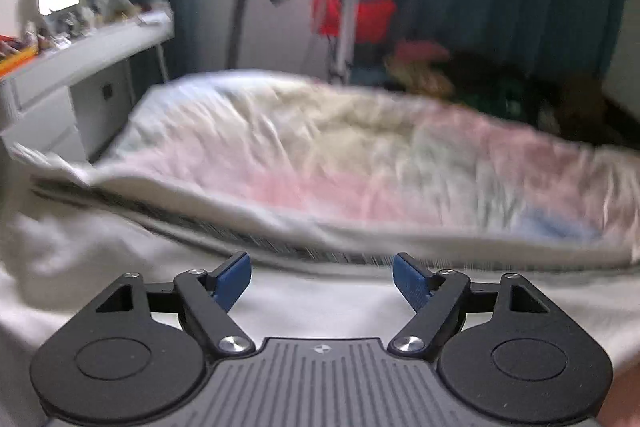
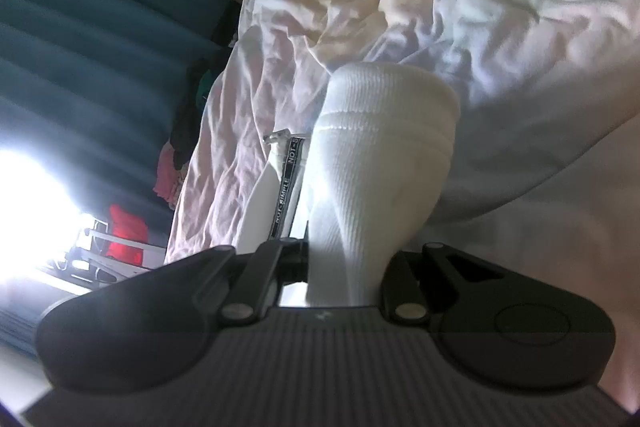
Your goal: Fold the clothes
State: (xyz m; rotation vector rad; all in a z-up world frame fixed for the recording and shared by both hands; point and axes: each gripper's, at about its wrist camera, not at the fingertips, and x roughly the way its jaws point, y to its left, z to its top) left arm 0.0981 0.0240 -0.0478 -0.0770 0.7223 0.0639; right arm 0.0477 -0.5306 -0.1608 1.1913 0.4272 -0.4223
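white ribbed garment (image 2: 360, 187) between fingers (image 2: 404, 279)

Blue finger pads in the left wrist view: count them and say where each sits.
2. One blue ribbed finger pad sits left of centre, the other right of centre, spread apart over the white cloth with nothing between them.

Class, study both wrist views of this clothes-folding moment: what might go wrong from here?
1. The right gripper pinches only the white ribbed garment's cuff; the fabric may slip free.
2. The left gripper is open and empty, and its view is blurred, so its next grab may catch the white cloth or quilt instead.
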